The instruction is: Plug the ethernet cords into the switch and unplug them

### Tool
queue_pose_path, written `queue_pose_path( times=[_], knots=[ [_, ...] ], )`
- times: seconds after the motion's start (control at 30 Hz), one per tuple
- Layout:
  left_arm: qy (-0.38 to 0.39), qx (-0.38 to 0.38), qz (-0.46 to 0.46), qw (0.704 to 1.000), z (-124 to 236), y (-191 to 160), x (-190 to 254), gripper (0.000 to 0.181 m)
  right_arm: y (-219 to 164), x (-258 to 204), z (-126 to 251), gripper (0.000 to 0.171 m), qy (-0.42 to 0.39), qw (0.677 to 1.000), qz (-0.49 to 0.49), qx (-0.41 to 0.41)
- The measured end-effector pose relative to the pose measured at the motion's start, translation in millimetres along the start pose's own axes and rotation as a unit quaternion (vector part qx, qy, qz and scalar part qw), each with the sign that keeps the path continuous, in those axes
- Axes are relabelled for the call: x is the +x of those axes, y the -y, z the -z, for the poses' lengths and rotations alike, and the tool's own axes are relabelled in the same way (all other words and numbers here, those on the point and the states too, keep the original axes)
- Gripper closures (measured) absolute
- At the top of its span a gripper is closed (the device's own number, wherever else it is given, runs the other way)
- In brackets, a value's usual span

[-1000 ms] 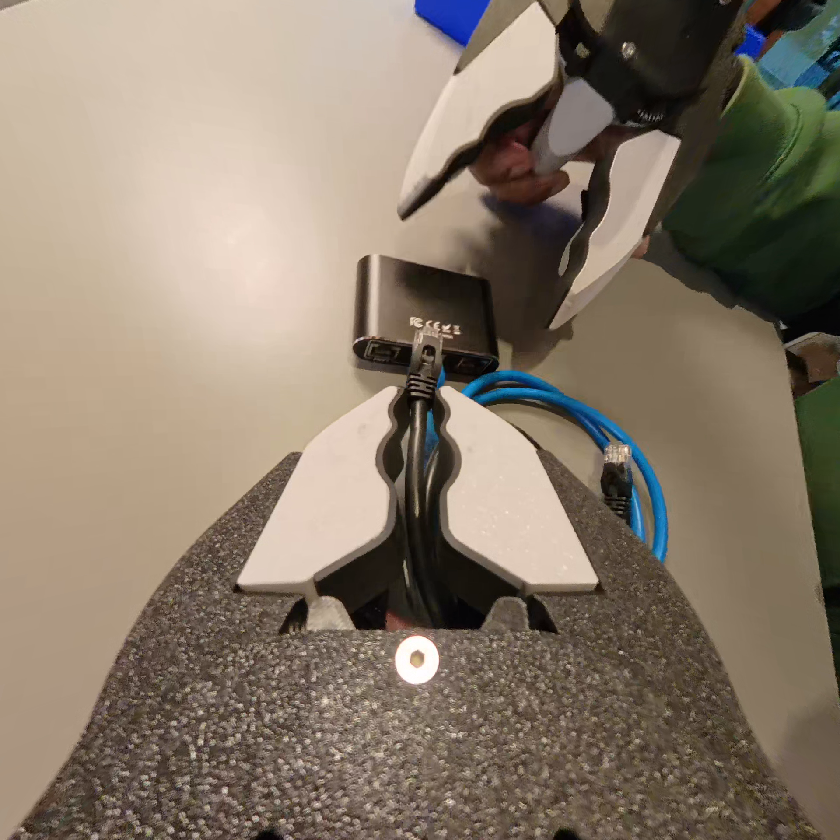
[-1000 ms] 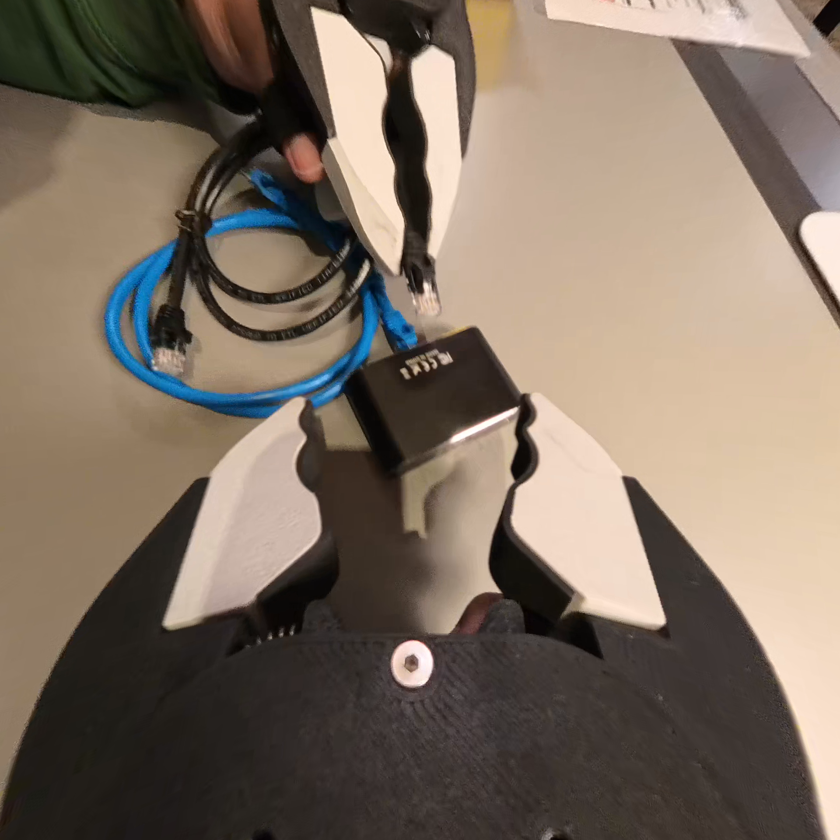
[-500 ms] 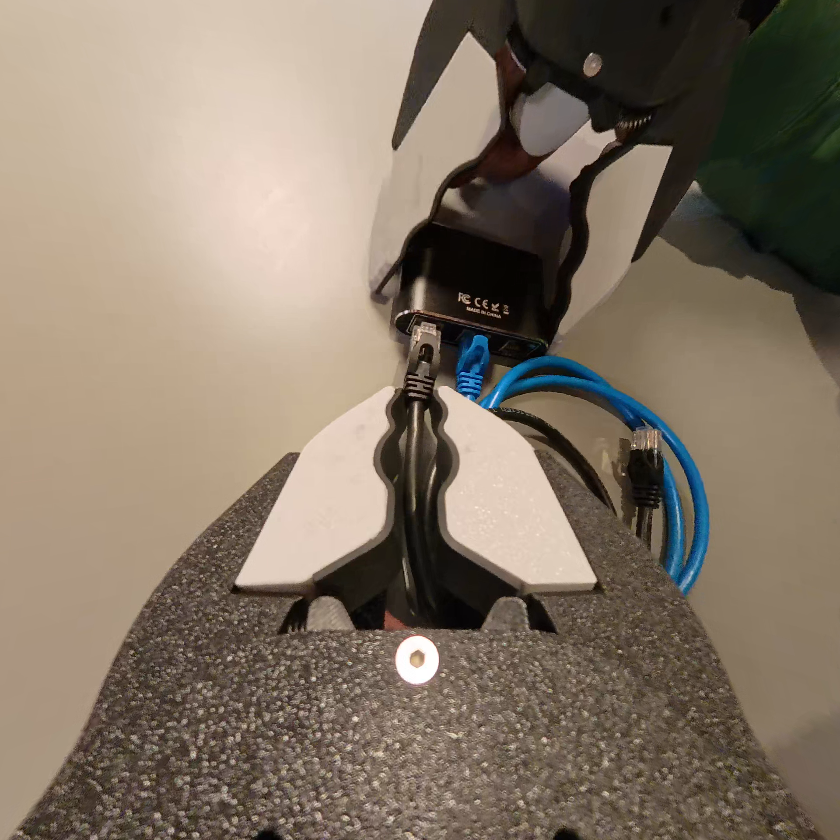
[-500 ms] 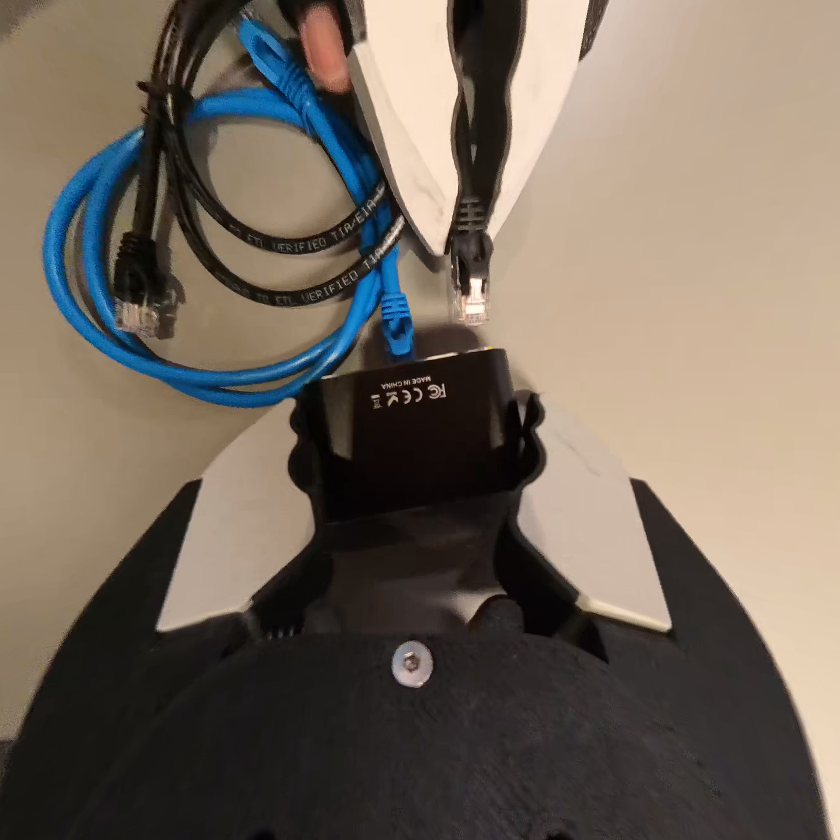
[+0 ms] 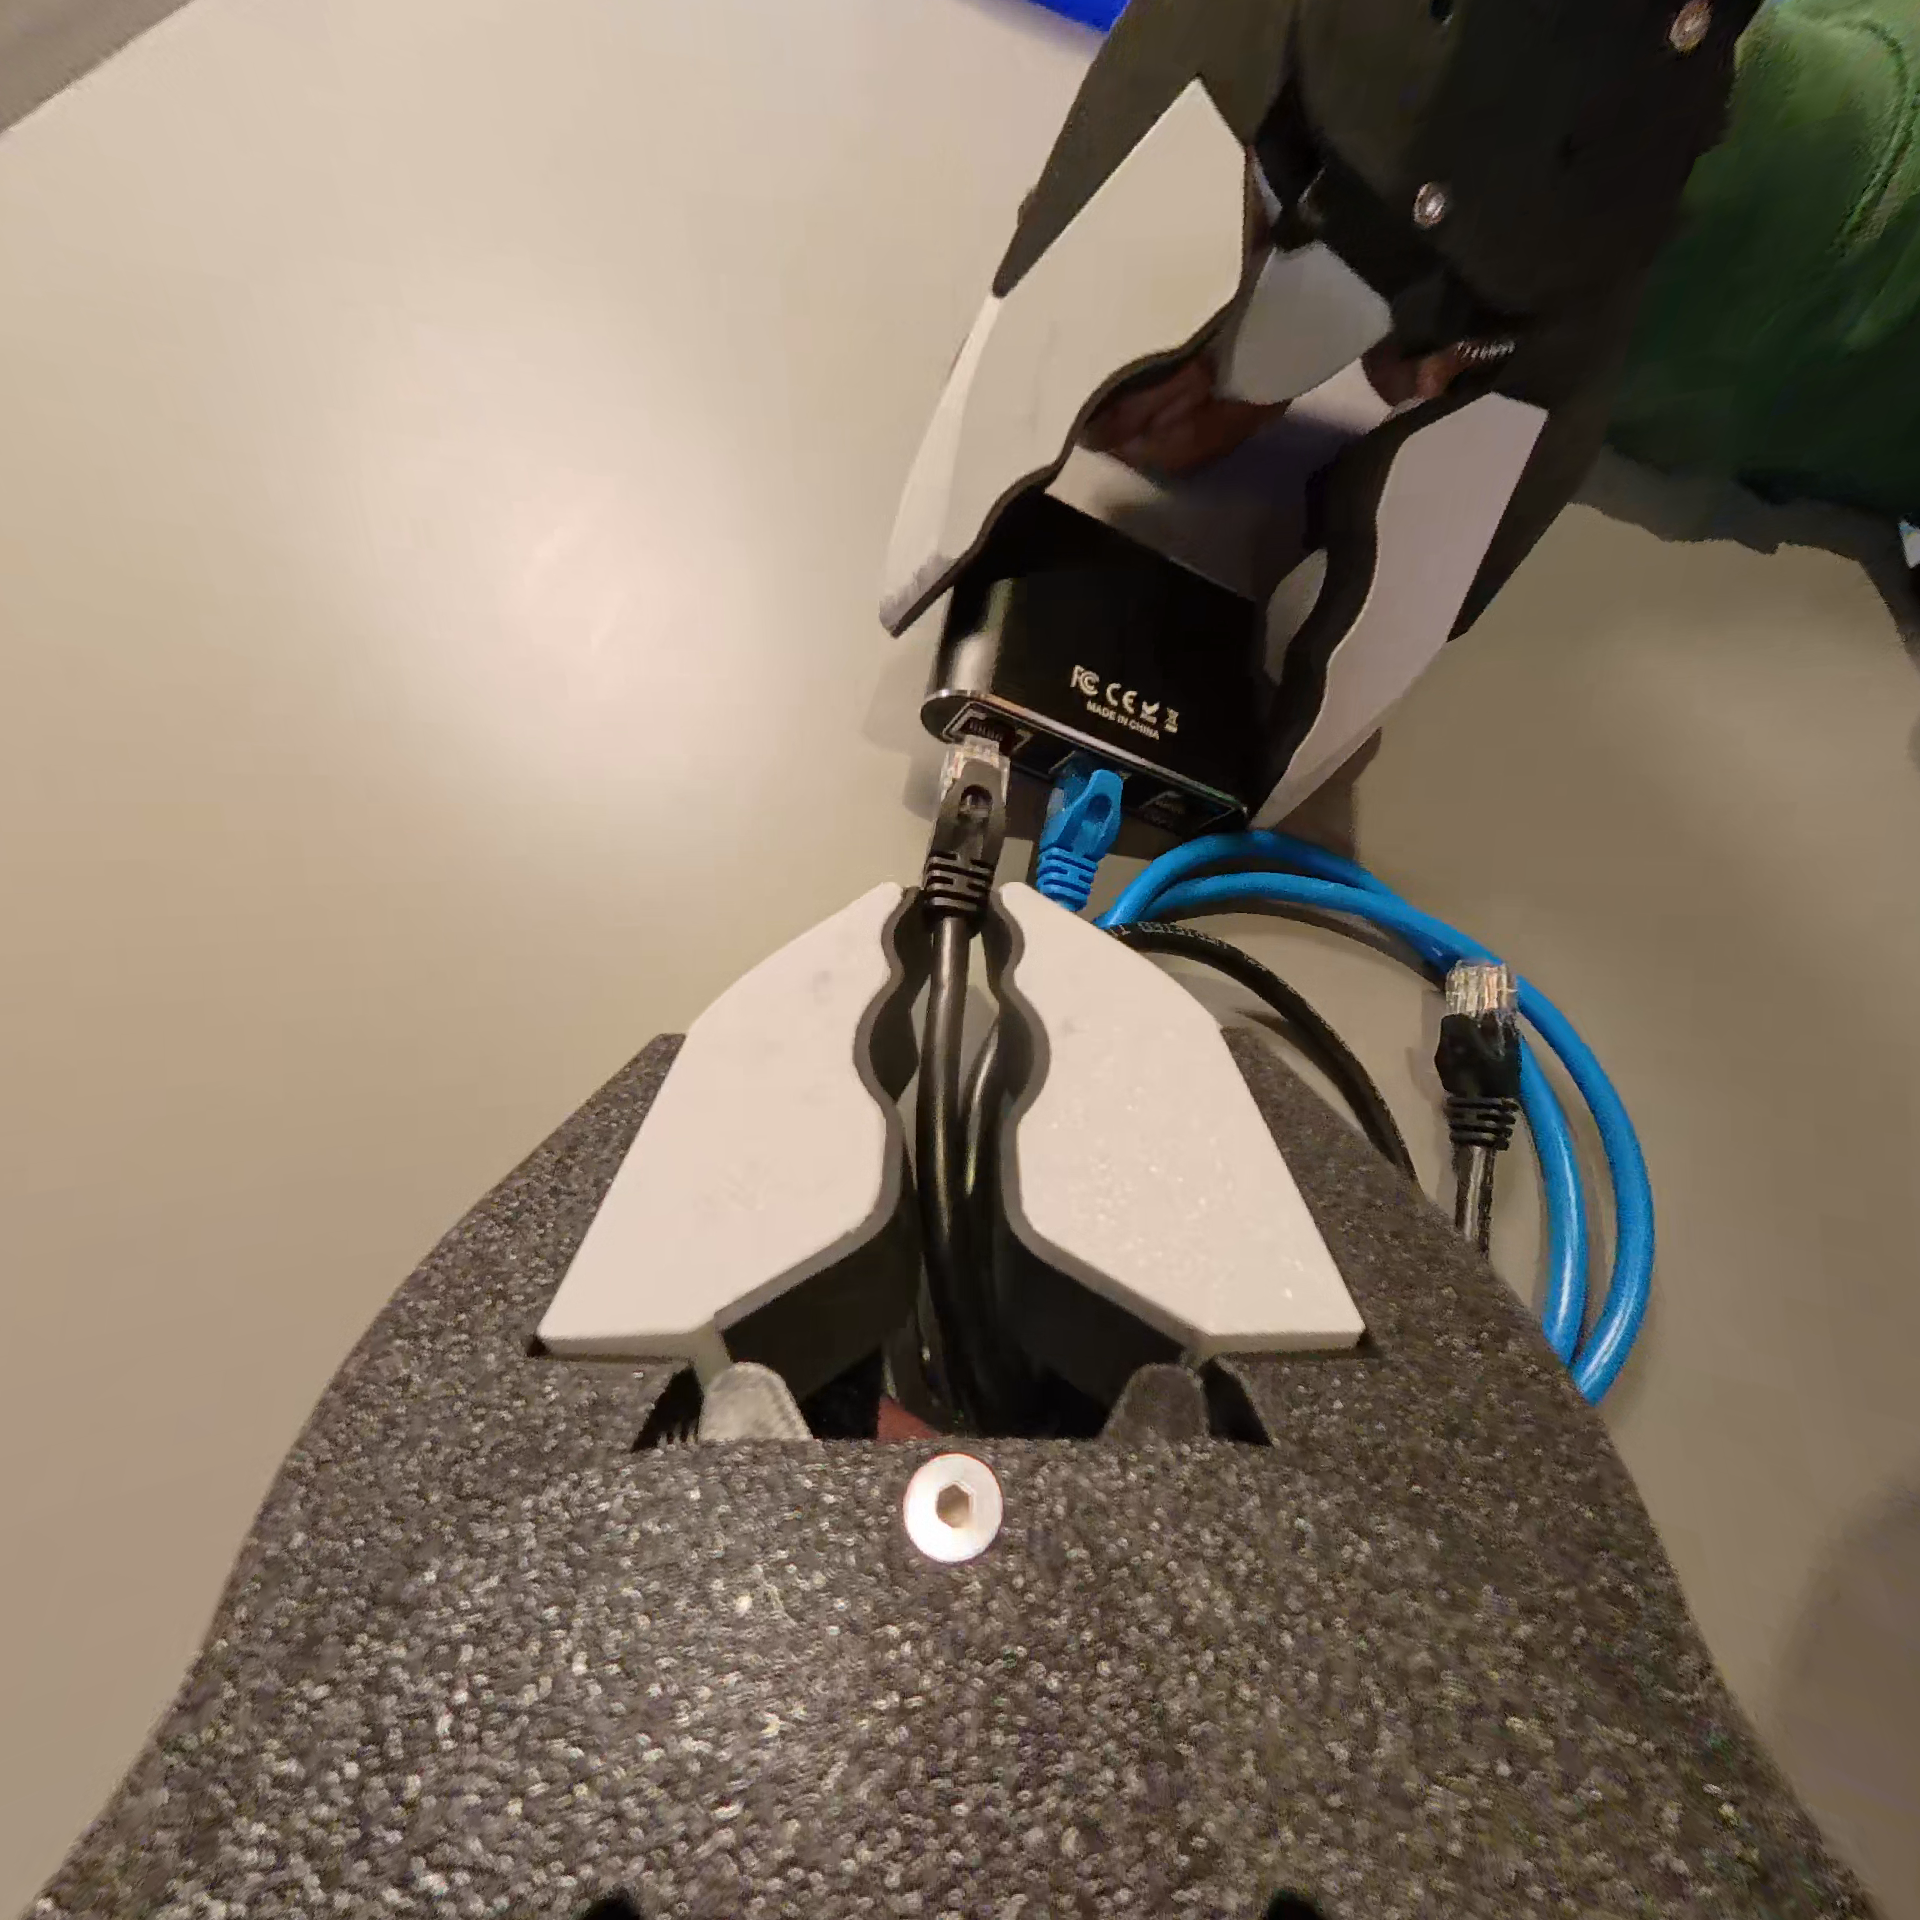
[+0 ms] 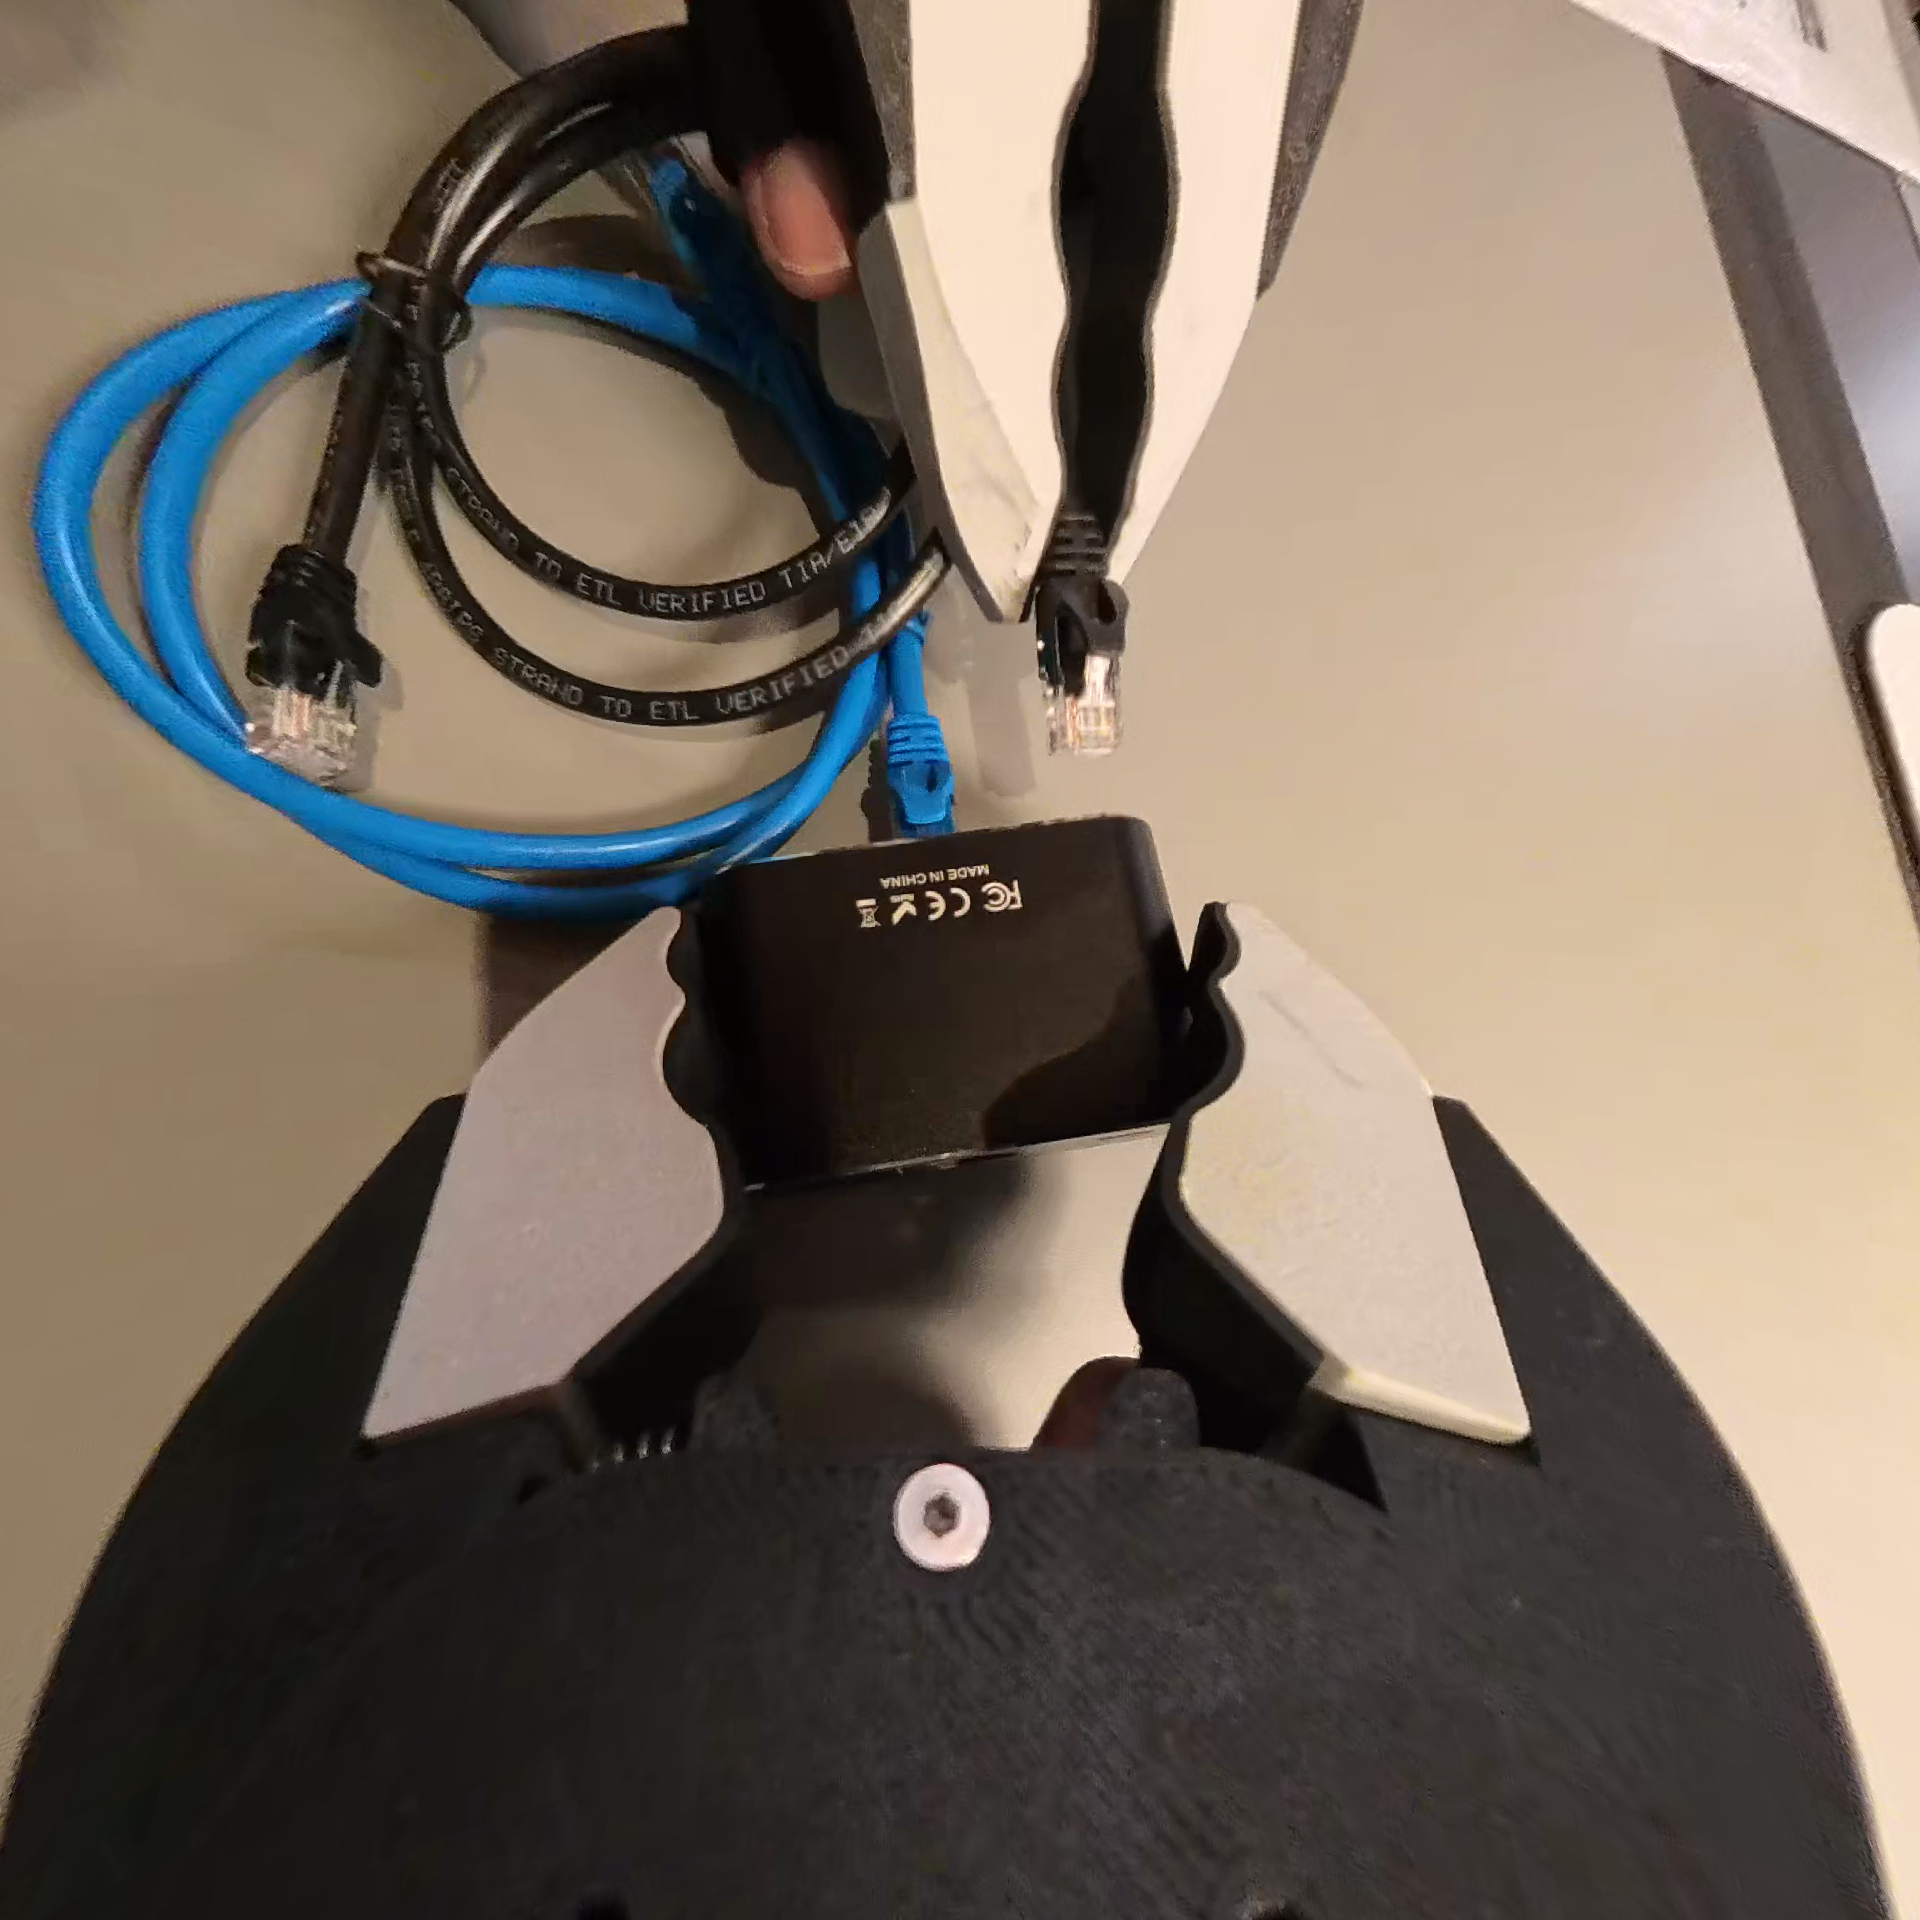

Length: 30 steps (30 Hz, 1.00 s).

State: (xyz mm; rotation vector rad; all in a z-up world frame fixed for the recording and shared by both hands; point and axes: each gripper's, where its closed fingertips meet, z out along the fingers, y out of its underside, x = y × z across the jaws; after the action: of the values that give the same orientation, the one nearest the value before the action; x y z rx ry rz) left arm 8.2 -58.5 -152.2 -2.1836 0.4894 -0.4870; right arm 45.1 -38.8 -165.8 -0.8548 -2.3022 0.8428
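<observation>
Black switch (image 6: 940, 987) sits on the table, clamped by the right gripper (image 6: 940, 1023), while the left gripper (image 5: 951, 914) pinches the black cord (image 5: 940, 1091), its plug (image 5: 971, 774) just short of the end port, needing a straight push beside the seated blue plug (image 5: 1081, 831).

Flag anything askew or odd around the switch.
Nothing damaged. The switch sits skewed to the black plug, so they are not lined up. The black cord's other plug lies loose across the blue cord coil.
</observation>
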Motion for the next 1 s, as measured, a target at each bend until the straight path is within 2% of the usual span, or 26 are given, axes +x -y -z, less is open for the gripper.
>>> queue_pose_path(
  times=[0.33,0.67,0.87,0.93,1.0],
  knots=[
    [-0.026,-0.033,-0.018,0.999,-10.8,-6.2,17.8,0.171,5.4,-15.9,1.9,0.083,-0.011,1.000,0.007,-0.002],
    [-0.006,-0.055,-0.028,0.998,-17.8,-10.2,16.7,0.171,-8.6,-18.2,6.1,0.084,0.026,0.996,-0.071,-0.036],
    [-0.003,-0.054,-0.031,0.998,-17.8,-10.1,16.7,0.171,-37.7,-7.0,27.1,0.067,0.044,0.990,-0.125,-0.046],
    [-0.002,-0.053,-0.032,0.998,-17.9,-9.9,16.7,0.171,-37.5,-7.9,27.3,0.066,0.074,0.986,-0.144,-0.042],
    [-0.002,-0.053,-0.033,0.998,-17.9,-9.8,16.7,0.171,-38.8,-12.1,22.4,0.065,0.092,0.987,-0.122,-0.059]
  ],
)
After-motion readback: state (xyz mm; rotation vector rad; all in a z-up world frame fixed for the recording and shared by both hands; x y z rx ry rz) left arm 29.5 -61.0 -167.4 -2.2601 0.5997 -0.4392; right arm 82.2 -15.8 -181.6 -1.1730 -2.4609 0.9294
